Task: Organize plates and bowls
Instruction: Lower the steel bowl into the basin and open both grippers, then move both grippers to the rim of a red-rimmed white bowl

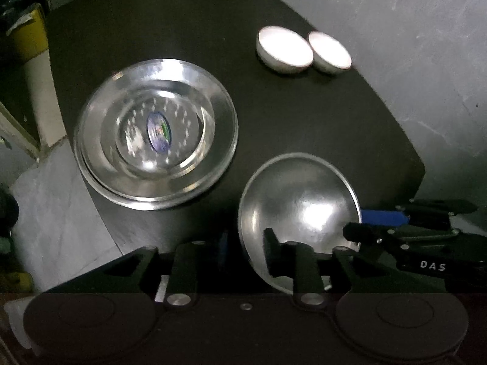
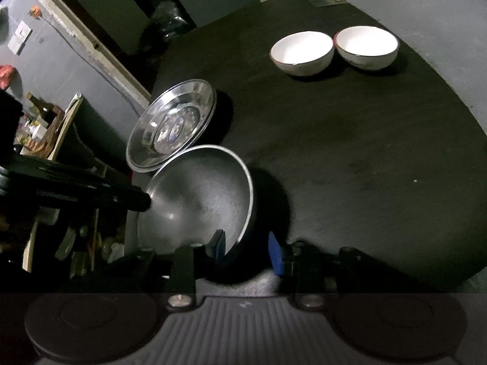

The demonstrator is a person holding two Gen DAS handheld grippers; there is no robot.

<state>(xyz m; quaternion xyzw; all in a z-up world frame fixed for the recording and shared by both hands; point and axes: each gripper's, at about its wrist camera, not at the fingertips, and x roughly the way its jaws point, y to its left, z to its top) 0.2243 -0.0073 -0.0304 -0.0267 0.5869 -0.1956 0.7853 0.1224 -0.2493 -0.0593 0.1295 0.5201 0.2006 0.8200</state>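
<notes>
Steel bowl (image 2: 201,194), tilted on the black table (image 2: 350,152) just beside the stacked plates (image 2: 172,124), lies dead ahead of my right gripper (image 2: 248,251), whose parted fingers straddle its near rim, while my left gripper (image 1: 243,248) stands wide beside it.

Left gripper (image 1: 243,243): matte black body, two round raised discs on the base, angular black linkage arms fastened with silver screws. Right gripper (image 2: 248,251): black frame, blue finger pads (image 2: 275,255), silver screws, grey ribbed centre panel; white lettering "DAS" on its side.
</notes>
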